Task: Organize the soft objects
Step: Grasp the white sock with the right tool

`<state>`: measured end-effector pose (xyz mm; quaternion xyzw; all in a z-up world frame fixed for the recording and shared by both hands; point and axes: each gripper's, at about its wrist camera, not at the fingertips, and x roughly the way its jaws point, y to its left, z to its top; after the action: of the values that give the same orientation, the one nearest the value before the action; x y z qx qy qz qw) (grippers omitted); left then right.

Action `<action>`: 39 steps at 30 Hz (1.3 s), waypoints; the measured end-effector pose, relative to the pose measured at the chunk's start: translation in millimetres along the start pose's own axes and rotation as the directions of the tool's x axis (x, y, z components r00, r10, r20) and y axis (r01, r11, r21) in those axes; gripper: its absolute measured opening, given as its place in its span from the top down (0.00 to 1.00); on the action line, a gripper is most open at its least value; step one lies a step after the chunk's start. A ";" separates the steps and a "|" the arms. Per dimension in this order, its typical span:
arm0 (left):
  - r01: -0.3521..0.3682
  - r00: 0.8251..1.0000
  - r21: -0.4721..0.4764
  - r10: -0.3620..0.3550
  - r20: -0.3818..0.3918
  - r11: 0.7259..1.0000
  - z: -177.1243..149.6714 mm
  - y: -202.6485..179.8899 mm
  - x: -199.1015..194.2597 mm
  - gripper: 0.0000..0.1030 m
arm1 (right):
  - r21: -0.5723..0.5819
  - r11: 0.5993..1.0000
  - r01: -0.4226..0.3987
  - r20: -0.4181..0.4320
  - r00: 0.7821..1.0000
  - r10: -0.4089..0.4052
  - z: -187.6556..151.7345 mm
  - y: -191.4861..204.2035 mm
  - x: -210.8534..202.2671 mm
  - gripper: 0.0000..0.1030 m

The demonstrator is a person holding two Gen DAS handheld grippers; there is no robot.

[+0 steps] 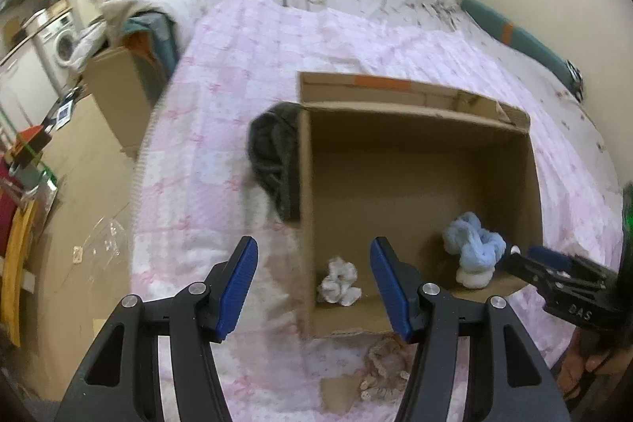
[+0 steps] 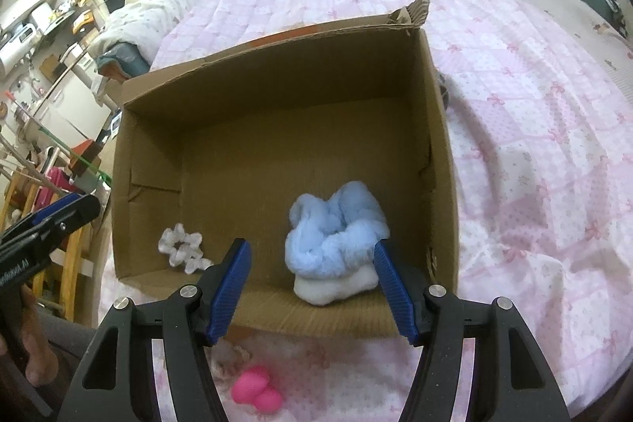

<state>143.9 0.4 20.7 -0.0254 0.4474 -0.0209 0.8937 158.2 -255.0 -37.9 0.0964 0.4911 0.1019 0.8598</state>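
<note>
An open cardboard box [image 1: 304,184] sits on a pink quilted bed. On its floor lie a small white scrunchie [image 1: 339,282] and a fluffy light-blue bundle [image 1: 472,248] resting on a white soft piece. My left gripper [image 1: 312,251] hovers open over the box's near left corner with nothing between its fingers. In the right wrist view my right gripper [image 2: 310,251] stands open just above the blue bundle [image 2: 336,232]; its right pad is close to the fluff and its left pad is clear of it. The white scrunchie [image 2: 182,249] lies in the near left corner of the box [image 2: 118,184].
A dark grey cloth [image 1: 273,160] lies against the box's left outer wall. A beige lace scrunchie [image 1: 385,366] and a pink rounded toy [image 2: 255,390] lie on the quilt in front of the box. The bed's edge, the floor and another carton [image 1: 114,81] are at left.
</note>
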 end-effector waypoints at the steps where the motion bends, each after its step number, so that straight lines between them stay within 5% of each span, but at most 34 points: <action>1: -0.001 1.000 -0.011 0.001 0.001 1.000 -1.6 2.8 -3.9 0.46 | 0.003 1.000 -0.009 0.001 1.000 0.009 -2.2 -1.4 -3.5 0.34; 7: -0.029 0.999 -0.056 0.027 -0.037 0.998 -22.3 18.7 -15.2 0.45 | -0.005 1.000 -0.024 0.018 1.000 0.024 -17.7 -1.9 -25.7 0.34; 14: -0.062 0.995 -0.183 0.048 -0.083 0.981 -50.6 46.5 -17.1 0.45 | 0.017 0.998 -0.062 -0.066 0.996 0.063 -44.8 4.9 -29.9 0.34; 16: -0.072 0.994 -0.211 0.054 -0.090 0.975 -54.1 52.3 -17.2 0.45 | 0.009 0.999 -0.048 -0.111 0.993 0.049 -54.4 9.2 -25.1 0.26; 26: -0.102 0.990 -0.228 0.075 -0.123 0.968 -63.7 56.5 -11.1 0.45 | -0.051 0.998 -0.049 -0.385 0.922 0.025 -104.8 32.9 9.7 0.26; 30: -0.094 0.988 -0.246 0.060 -0.142 0.965 -65.4 60.4 -7.7 0.45 | 0.059 0.995 -0.077 -0.476 0.874 0.096 -121.2 22.2 19.9 0.55; 36: -0.083 0.962 -0.240 0.015 -0.274 0.967 -77.0 53.2 19.3 0.45 | 0.042 0.989 -0.139 -0.506 0.851 0.141 -131.6 33.7 24.6 0.56; 39: -0.061 0.944 -0.230 -0.019 -0.330 0.971 -86.5 46.8 32.2 0.45 | 0.055 0.986 -0.155 -0.529 0.834 0.160 -132.2 38.6 33.9 0.66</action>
<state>94.6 42.9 -59.8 -0.1234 0.5901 0.0385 0.7969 57.7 -200.1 -121.6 0.1086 0.7004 0.1927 0.6786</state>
